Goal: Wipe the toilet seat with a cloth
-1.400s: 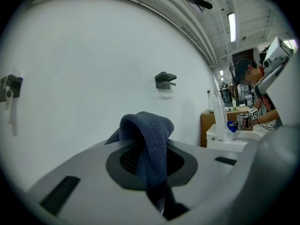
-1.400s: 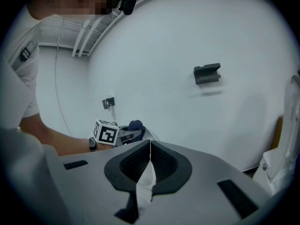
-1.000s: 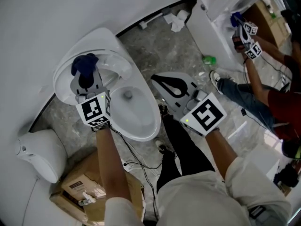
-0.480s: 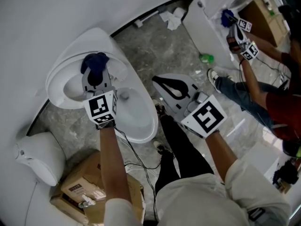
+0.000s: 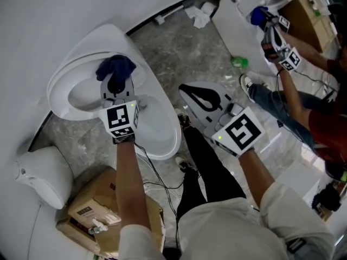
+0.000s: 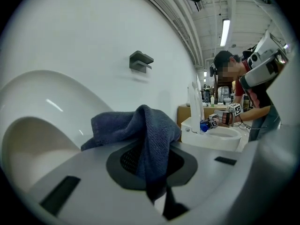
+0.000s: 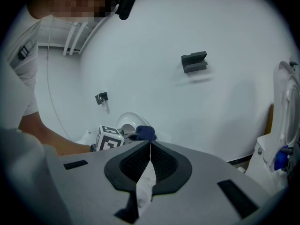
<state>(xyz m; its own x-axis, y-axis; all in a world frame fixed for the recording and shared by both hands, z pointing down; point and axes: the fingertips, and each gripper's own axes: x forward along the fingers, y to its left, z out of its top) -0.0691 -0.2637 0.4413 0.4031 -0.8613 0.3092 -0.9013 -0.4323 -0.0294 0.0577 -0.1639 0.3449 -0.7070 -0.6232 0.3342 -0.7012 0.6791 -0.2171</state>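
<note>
L gripper (image 5: 115,85), fingers clamped on blue cloth (image 5: 115,66), has dropped w/ it to the toilet seat (image 5: 58,97), prob touching now, so wiping can start; R gripper (image 5: 188,93) fingers shut, empty, off to one side

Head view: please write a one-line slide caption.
Left tongs hold a dark blue cloth over the raised white toilet seat; right tongs shut, empty.
</note>
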